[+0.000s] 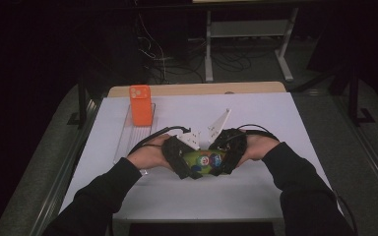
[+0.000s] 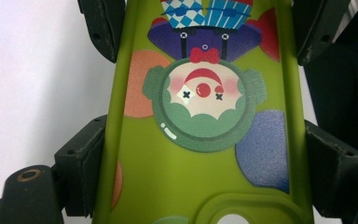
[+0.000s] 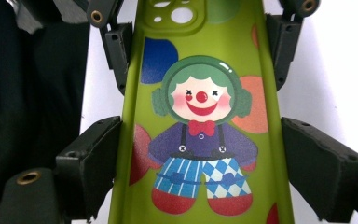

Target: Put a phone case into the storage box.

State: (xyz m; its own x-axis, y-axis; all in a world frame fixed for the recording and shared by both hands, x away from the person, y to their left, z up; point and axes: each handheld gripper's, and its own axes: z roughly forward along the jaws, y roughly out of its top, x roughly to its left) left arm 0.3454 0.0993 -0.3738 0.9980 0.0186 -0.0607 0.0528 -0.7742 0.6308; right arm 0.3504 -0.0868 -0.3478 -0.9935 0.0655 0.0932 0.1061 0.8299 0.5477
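A lime-green phone case point(image 1: 204, 161) printed with a clown is held just above the white table, near its front middle. My left gripper point(image 1: 191, 164) is shut on one end of it, my right gripper point(image 1: 222, 162) on the other end. In the left gripper view the case point(image 2: 200, 154) runs up between my left gripper's point(image 2: 205, 170) jaws, which press on its long edges; its camera cutout is at the bottom. In the right gripper view the clown on the case point(image 3: 200, 140) stands upright between my right gripper's point(image 3: 207, 165) jaws, which also clamp its edges.
An orange phone point(image 1: 140, 104) stands upright at the far end of a clear tray point(image 1: 127, 140) on the table's left side. The white table top point(image 1: 266, 115) has free room to the right and in front. Dark floor with cables and desk legs lies beyond.
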